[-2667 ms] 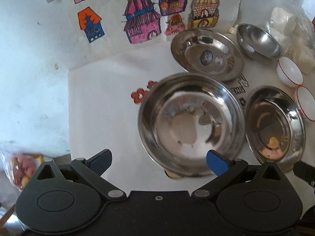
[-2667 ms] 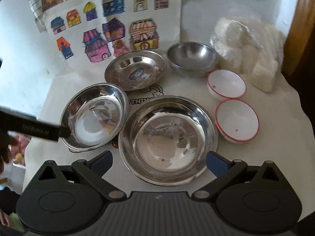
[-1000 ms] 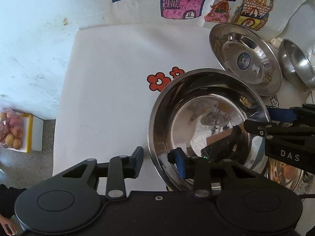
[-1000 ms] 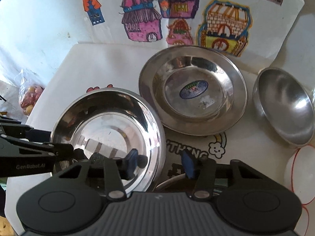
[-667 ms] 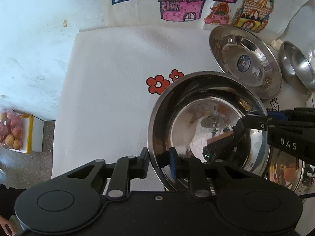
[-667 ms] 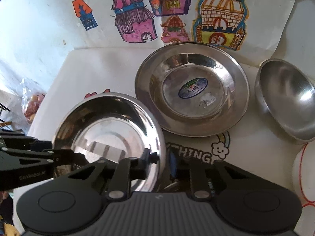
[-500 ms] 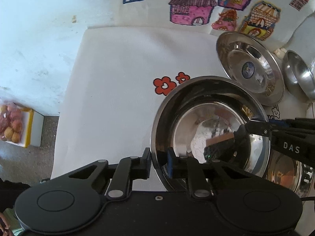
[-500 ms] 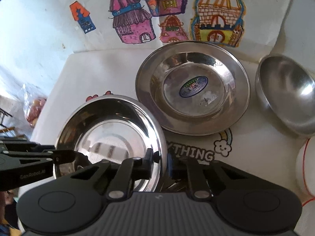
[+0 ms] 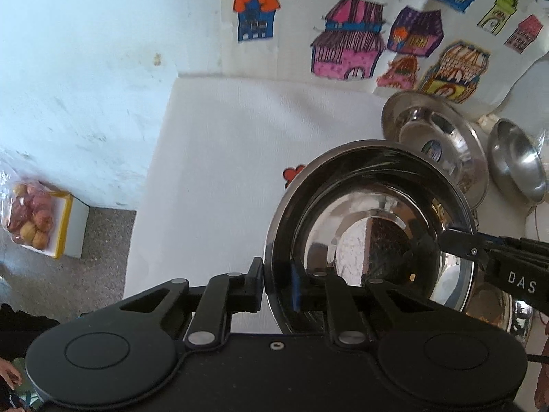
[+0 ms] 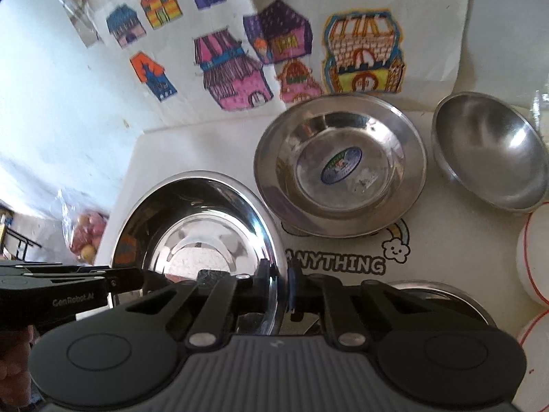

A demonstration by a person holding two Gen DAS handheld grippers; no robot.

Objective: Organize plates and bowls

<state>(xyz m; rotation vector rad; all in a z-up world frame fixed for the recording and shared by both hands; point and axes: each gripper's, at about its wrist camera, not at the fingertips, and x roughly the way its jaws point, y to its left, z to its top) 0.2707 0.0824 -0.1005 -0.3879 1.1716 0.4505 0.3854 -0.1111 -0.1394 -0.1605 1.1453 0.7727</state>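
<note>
A large steel bowl [image 9: 370,226] is held off the table by both grippers. My left gripper [image 9: 277,283] is shut on its left rim. My right gripper [image 10: 282,286] is shut on its right rim; the bowl shows in the right wrist view [image 10: 199,237] too. The right gripper also shows in the left wrist view [image 9: 494,257], and the left gripper in the right wrist view [image 10: 113,279]. A steel plate with a sticker [image 10: 339,164] and a round steel bowl [image 10: 487,151] stand behind. Another steel plate [image 10: 439,295] lies under my right gripper.
White bowls with red rims [image 10: 535,257] sit at the right edge. The table [image 9: 223,158] has a white cloth; house drawings [image 10: 233,68] hang on the wall behind. A bag of fruit [image 9: 31,219] sits on the floor to the left.
Both grippers closed on the large bowl's opposite rims, then lifted it off the table and tilted it.
</note>
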